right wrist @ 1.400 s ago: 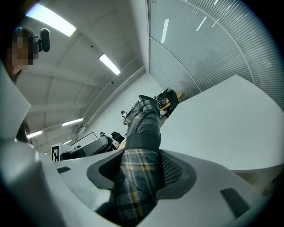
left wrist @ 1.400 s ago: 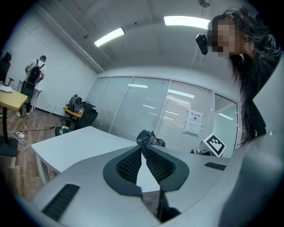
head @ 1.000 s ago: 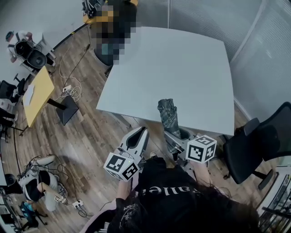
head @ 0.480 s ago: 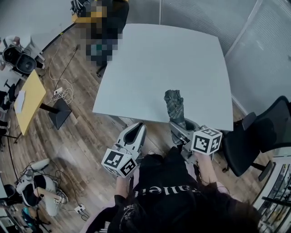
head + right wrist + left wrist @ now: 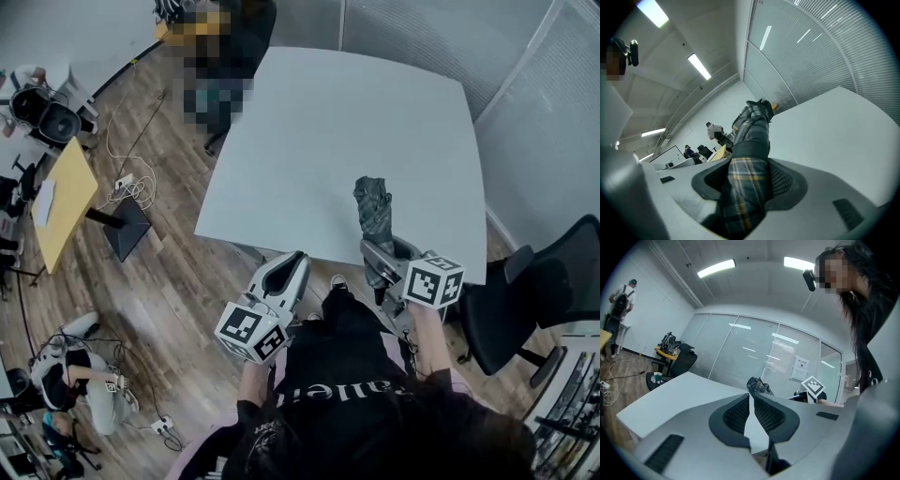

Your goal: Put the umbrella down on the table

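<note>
Umbrella [image 5: 375, 211] farther over table [image 5: 328, 122] — wooden floor [image 5: 178, 272]

The umbrella's [image 5: 374, 214] lower end is buried between the jaws of the right tongs [image 5: 382, 257], at the near edge of the worktop [image 5: 356, 122]. Its top seems to hang just over the worktop, but contact cannot be told. In the left gripper view, the closed left tongs [image 5: 751, 401] hide all but its tip. The black chair [image 5: 548, 291] right of the worktop is cut by the picture's edge.

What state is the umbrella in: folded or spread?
Folded: the plaid umbrella is a tight strapped bundle clamped in the right tool.
</note>
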{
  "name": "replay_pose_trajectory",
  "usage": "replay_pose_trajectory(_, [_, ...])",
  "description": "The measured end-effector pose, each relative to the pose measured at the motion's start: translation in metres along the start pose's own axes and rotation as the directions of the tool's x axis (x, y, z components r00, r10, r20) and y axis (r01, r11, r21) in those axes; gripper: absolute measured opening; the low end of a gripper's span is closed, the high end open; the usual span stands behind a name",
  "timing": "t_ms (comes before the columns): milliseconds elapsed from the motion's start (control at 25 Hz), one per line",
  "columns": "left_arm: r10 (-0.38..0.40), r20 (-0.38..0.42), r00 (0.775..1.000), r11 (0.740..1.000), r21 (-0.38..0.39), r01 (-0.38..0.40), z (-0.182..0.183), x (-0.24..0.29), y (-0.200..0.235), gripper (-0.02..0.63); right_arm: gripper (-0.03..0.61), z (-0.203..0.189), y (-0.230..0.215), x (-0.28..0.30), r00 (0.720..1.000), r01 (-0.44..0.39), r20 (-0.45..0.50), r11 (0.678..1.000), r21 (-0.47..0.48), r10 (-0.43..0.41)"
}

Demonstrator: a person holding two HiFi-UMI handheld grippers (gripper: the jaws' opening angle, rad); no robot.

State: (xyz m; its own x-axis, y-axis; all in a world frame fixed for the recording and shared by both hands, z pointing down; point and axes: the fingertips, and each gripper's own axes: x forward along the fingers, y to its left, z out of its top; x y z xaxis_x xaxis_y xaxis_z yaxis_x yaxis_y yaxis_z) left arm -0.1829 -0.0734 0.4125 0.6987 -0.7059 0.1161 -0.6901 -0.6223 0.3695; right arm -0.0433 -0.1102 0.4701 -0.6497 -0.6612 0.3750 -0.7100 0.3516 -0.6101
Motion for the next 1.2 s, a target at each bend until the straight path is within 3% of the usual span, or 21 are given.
replay_pose_trajectory(320, [0.046,-0.014,0.999,0.999,-0.003,-0.046,0.013,0.034,0.032,0.046,0.222,0.032,-0.038,0.040,0.999,0.017,-0.041,1.000,-0.005,-0.018])
replay_pose_trajectory(600, [0.072,-0.009,0.997,0.997,0.000,-0.072,0.029,0.089,0.058,0.046,0.222,0.069,-0.100,0.072,0.995,0.050,-0.081,0.999,-0.006,-0.050])
replay_pose_trajectory(960, [0.067,-0.054,0.996,0.998,0.001,-0.067,0.036,0.143,0.069,0.044,0.222,0.108,-0.191,0.107,0.982,0.140,-0.123,0.990,-0.014,-0.141])
replay_pose_trajectory(1200, [0.046,-0.084,0.995,0.999,0.004,-0.046,0.035,0.180,0.074,0.044,0.222,0.124,-0.264,0.133,0.958,0.249,-0.136,0.967,-0.047,-0.253])
